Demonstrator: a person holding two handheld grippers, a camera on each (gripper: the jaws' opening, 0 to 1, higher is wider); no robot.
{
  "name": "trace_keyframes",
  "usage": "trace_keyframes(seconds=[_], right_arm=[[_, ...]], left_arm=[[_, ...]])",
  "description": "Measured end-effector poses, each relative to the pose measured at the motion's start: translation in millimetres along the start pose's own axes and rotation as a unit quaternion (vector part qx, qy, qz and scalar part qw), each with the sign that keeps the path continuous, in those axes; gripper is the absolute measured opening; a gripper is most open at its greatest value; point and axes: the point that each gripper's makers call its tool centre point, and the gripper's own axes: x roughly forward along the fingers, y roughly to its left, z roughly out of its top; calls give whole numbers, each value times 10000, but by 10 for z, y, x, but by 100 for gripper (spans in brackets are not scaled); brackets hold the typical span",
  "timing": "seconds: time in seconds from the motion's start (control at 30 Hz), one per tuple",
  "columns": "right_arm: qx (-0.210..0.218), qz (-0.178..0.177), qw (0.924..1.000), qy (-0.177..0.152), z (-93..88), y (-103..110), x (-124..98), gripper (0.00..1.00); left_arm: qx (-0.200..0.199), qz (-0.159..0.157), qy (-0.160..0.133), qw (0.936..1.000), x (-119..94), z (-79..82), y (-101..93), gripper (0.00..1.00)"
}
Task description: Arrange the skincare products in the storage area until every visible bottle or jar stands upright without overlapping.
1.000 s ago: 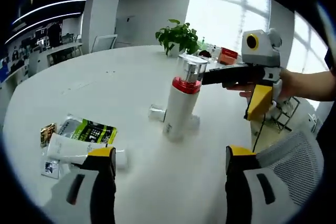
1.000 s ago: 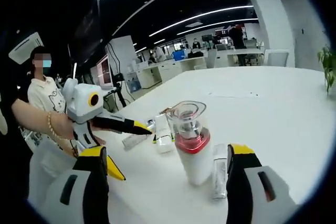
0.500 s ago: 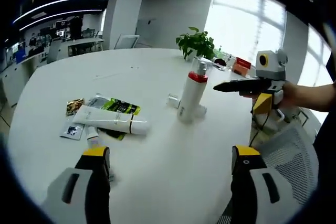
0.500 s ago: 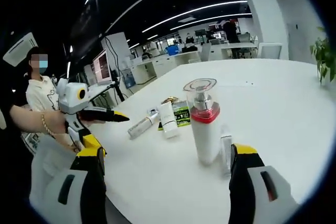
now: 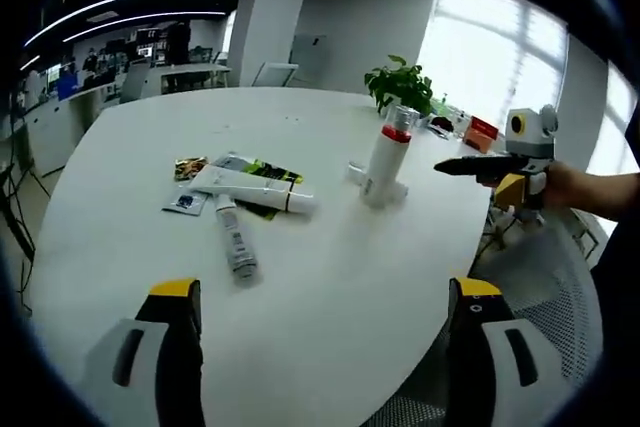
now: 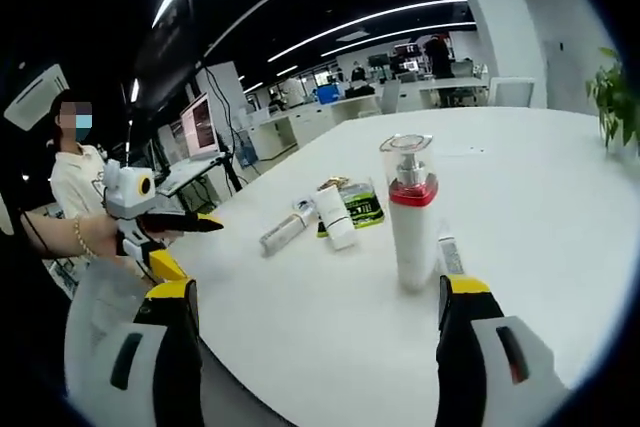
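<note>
A white pump bottle (image 5: pixel 385 159) with a red collar and clear cap is seen standing upright on the white round bench (image 5: pixel 130 137), toward its window-side edge; in the right gripper view the same bottle (image 6: pixel 413 212) stands near the middle of the picture. A small clear vial (image 6: pixel 446 253) is seen lying flat on the bench just beside the bottle's base, on its far side in the left gripper view (image 5: pixel 354 173).

Well apart from the bottle, a white tube (image 5: pixel 252 190) is seen lying on its side across a green-and-black sachet (image 5: pixel 262 173), with smaller sachets (image 5: pixel 186 185) just beside it. A slim silver tube (image 5: pixel 235 243) is seen lying flat near them, closer to the bench edge. In the right gripper view these are seen as the white tube (image 6: pixel 332 218), the green sachet (image 6: pixel 362 209) and the silver tube (image 6: pixel 286 230).

The left hand-held gripper (image 5: pixel 325 352) is held off the bench edge with its jaws wide apart and nothing between them; it is also seen from the side (image 6: pixel 195 225), and from there its jaw state cannot be told. The right hand-held gripper (image 6: pixel 317 352) is likewise held with jaws wide apart and empty, and is seen from the side (image 5: pixel 470 168) beyond the bottle. A potted plant (image 5: pixel 403 89) is seen at the far side of the bench.
</note>
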Motion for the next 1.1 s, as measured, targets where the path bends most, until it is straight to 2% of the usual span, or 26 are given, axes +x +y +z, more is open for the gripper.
trace_keyframes(seconds=[0.13,0.23,0.57,0.77,0.83,0.93,1.1], right_arm=[[31,-66,10000,-39,-7,39,-51,99],[72,-106,9999,-38,-26,38,-72,99],[40,-220,9997,15,-102,110,-109,99],[-63,-193,9996,198,-160,123,-77,99],[-63,-195,9996,199,-163,119,-77,99],[-71,-203,9995,236,-181,119,-74,99],[-126,-206,9991,352,-217,122,-58,99]], left_arm=[[110,75,31,9999,-142,-34,-28,97],[161,152,75,9997,-172,-110,28,97],[128,318,106,9994,-424,-259,70,95],[147,421,-29,9990,-442,-215,103,93],[185,392,61,9990,-433,-253,102,92],[214,268,34,9994,-428,-239,60,93],[231,296,43,9993,-425,-238,76,92]])
